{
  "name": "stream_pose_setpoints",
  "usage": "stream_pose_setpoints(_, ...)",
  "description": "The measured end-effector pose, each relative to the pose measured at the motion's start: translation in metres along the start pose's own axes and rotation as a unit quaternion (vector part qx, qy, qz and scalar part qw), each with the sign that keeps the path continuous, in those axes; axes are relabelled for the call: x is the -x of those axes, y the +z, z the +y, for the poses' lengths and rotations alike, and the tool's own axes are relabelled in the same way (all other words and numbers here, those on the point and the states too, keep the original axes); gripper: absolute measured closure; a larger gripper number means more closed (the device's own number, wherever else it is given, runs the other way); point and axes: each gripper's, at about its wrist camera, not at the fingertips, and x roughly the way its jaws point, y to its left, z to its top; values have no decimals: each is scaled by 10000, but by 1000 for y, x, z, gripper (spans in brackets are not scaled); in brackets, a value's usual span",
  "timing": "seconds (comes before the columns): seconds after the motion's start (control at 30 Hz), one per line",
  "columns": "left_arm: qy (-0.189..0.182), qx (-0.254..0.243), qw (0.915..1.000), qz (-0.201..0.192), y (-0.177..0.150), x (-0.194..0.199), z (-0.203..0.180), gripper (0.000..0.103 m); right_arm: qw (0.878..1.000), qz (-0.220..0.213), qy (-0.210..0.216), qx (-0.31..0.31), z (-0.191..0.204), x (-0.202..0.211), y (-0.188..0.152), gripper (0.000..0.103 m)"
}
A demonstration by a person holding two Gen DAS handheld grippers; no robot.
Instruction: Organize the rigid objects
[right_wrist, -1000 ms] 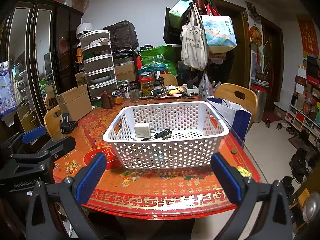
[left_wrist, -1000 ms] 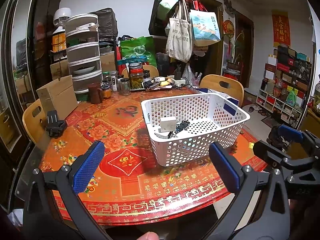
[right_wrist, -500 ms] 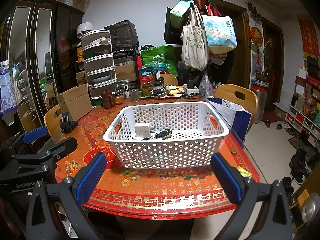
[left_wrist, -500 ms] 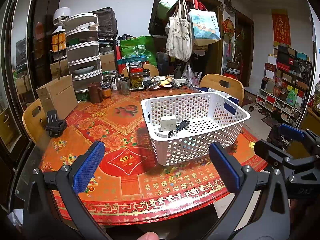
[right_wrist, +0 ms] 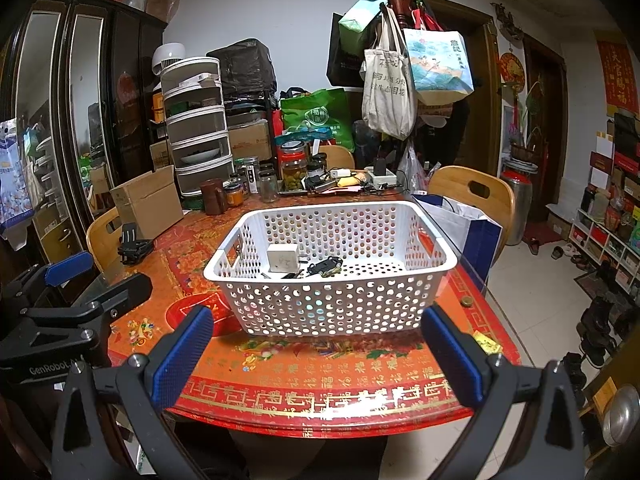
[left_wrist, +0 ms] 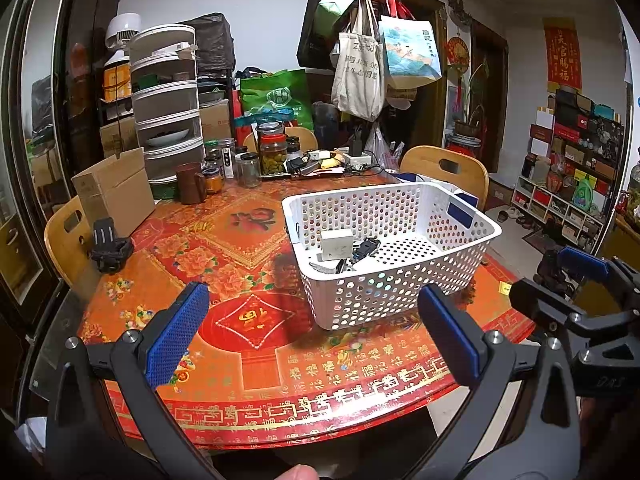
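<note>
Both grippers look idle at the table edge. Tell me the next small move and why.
Probably reach the left hand-held gripper, open and empty, toward the black clamp lying loose outside the white basket, which already holds small items.

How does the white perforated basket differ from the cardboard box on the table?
The white basket has walls full of round holes; the cardboard box has solid brown walls. The basket stands near the table's front edge, the box far back on the left side. The basket is open on top and shows a white cube-shaped item and small dark items inside; what the box holds cannot be seen. Both rest on the red patterned tablecloth.
</note>
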Motion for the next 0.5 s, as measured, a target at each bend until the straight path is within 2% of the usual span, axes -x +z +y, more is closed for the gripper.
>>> stream_pose_setpoints(0.5,29,13,10000,23,-4,-5,1,0,10000,13,1,0,-1,0,0,0)
